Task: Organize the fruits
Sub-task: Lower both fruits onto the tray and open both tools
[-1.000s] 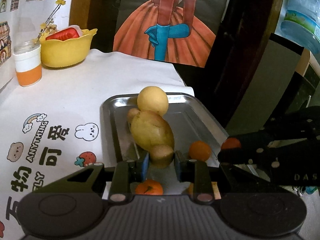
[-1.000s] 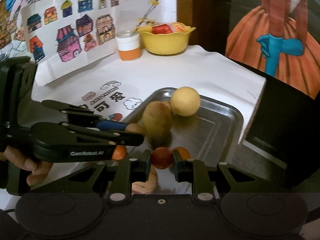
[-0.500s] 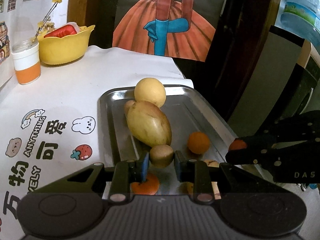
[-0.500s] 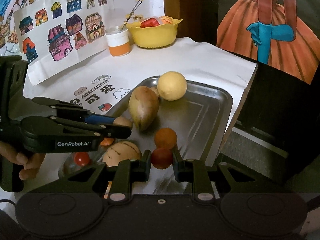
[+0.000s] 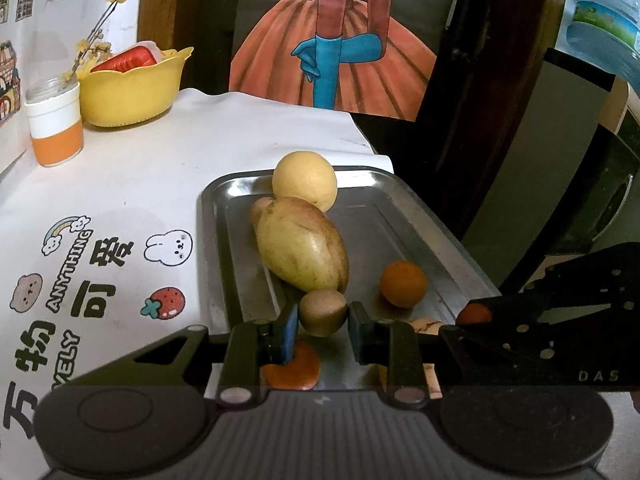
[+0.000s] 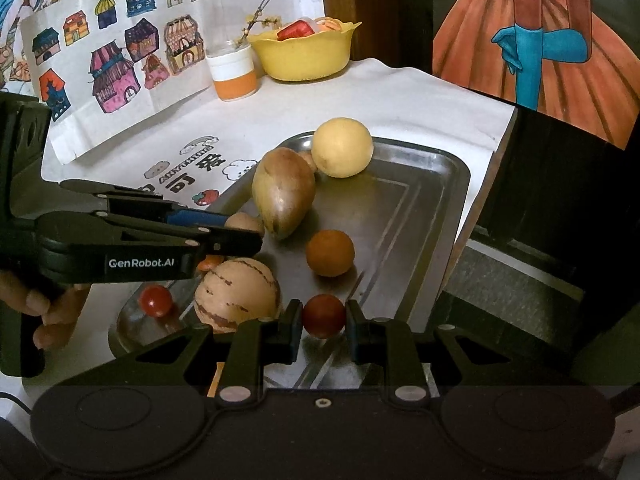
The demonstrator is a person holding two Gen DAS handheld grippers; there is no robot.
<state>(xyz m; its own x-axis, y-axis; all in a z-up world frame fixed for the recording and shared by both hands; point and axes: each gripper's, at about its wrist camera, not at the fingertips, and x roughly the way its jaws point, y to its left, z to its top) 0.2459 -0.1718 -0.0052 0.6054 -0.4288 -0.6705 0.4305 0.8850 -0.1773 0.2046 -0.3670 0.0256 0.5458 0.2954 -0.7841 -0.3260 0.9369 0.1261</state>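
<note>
Left gripper (image 5: pixel 323 316): its jaws are closed onto a small round brown fruit (image 5: pixel 322 312); held just above the shiny metal tray (image 5: pixel 424 224)
Right gripper (image 6: pixel 320 320): its jaws pinch a small dark red round fruit (image 6: pixel 323 315); held over the near end of the tray
Close by: a round orange fruit (image 6: pixel 330 253); a pale fruit with purple stripes (image 6: pixel 236 295); a little red tomato (image 6: pixel 155 300)
Further out: a big yellow-brown mango (image 5: pixel 302 250) touching a round yellow fruit (image 5: pixel 305 181)
Table: white cloth with cartoon drawings (image 5: pixel 120 184); yellow bowl (image 5: pixel 132 90) and an orange and white jar (image 5: pixel 54 122) at the far corner
</note>
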